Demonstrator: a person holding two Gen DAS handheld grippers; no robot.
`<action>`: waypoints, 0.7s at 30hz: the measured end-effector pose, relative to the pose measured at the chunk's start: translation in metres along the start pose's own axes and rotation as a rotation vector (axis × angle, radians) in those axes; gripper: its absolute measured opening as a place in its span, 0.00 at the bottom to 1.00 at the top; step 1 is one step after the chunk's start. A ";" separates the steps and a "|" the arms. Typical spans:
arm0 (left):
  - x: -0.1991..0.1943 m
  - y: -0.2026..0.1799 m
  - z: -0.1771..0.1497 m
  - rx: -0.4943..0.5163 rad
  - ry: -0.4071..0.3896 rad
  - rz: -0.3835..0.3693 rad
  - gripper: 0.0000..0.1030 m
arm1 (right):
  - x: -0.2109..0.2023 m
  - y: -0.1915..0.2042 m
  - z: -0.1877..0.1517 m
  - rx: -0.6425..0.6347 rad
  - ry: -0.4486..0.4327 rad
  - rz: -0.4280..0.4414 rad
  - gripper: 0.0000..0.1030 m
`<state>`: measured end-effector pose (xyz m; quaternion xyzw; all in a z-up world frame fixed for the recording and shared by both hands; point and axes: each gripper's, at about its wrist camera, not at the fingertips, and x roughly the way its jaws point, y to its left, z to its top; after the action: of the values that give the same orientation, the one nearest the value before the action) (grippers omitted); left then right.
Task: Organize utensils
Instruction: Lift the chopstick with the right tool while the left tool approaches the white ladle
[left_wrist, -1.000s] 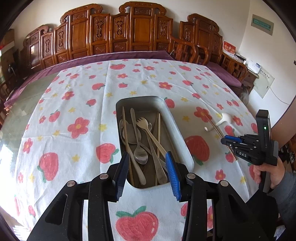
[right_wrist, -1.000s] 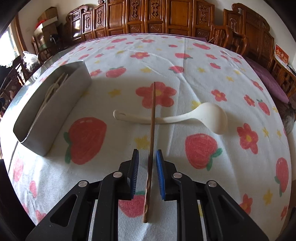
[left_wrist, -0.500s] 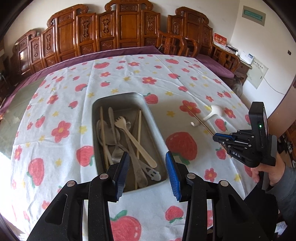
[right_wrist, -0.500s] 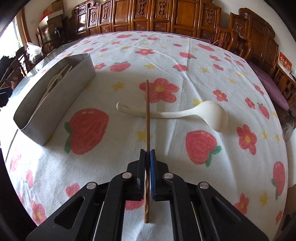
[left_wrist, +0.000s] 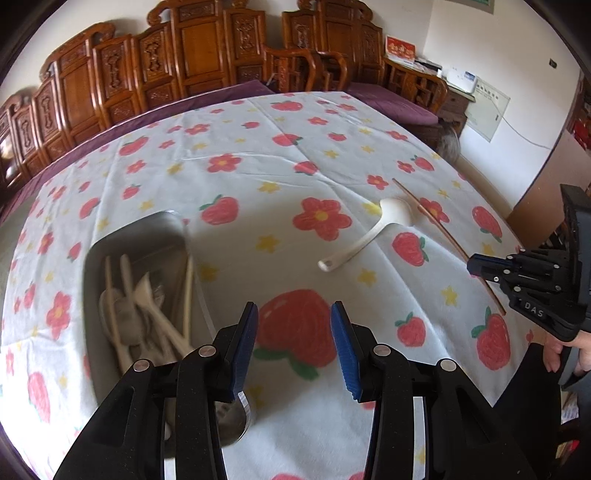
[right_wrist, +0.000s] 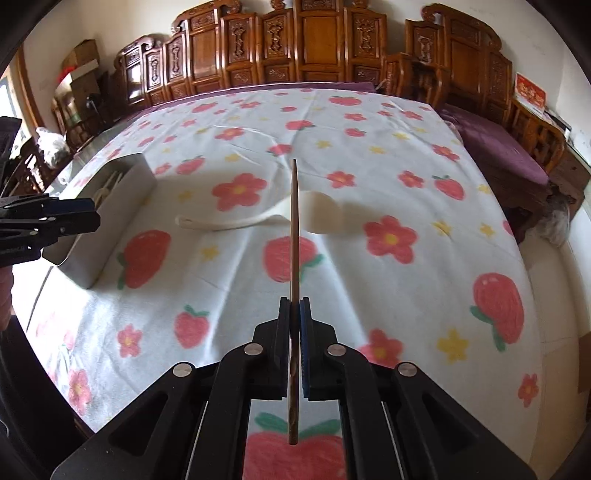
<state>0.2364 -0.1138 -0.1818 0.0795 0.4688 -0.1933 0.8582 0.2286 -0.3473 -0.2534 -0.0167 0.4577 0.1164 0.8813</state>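
My right gripper (right_wrist: 294, 306) is shut on a brown wooden chopstick (right_wrist: 294, 229), which is lifted off the cloth and points away from me. That gripper (left_wrist: 474, 266) and the chopstick (left_wrist: 436, 225) show at the right in the left wrist view. A white ceramic spoon (left_wrist: 369, 234) lies on the tablecloth; in the right wrist view the spoon (right_wrist: 251, 218) lies under the chopstick. A metal tray (left_wrist: 110, 243) at the left holds several spoons, forks and chopsticks. My left gripper (left_wrist: 293, 345) hangs open and empty just right of the tray. The tray (right_wrist: 122, 206) also appears left in the right wrist view.
A strawberry-and-flower tablecloth (left_wrist: 295, 147) covers the large table. Carved wooden chairs (left_wrist: 207, 51) line the far side. A person's hand (left_wrist: 565, 354) holds the right gripper at the table's right edge. The left gripper's fingers (right_wrist: 55, 218) enter at the left of the right wrist view.
My right gripper closed on the chopstick and lifted it off the cloth. My left gripper swung rightward from over the tray to the cloth beside it, staying open.
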 end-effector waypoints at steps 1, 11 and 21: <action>0.005 -0.004 0.003 0.010 0.005 -0.002 0.38 | 0.000 -0.006 -0.001 0.010 0.003 0.000 0.06; 0.060 -0.041 0.044 0.113 0.057 -0.014 0.38 | 0.009 -0.044 -0.010 0.072 0.028 -0.021 0.06; 0.103 -0.074 0.064 0.205 0.103 -0.032 0.38 | 0.020 -0.050 -0.018 0.065 0.053 -0.055 0.06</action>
<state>0.3056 -0.2286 -0.2295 0.1692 0.4914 -0.2498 0.8170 0.2366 -0.3944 -0.2839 -0.0037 0.4838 0.0766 0.8718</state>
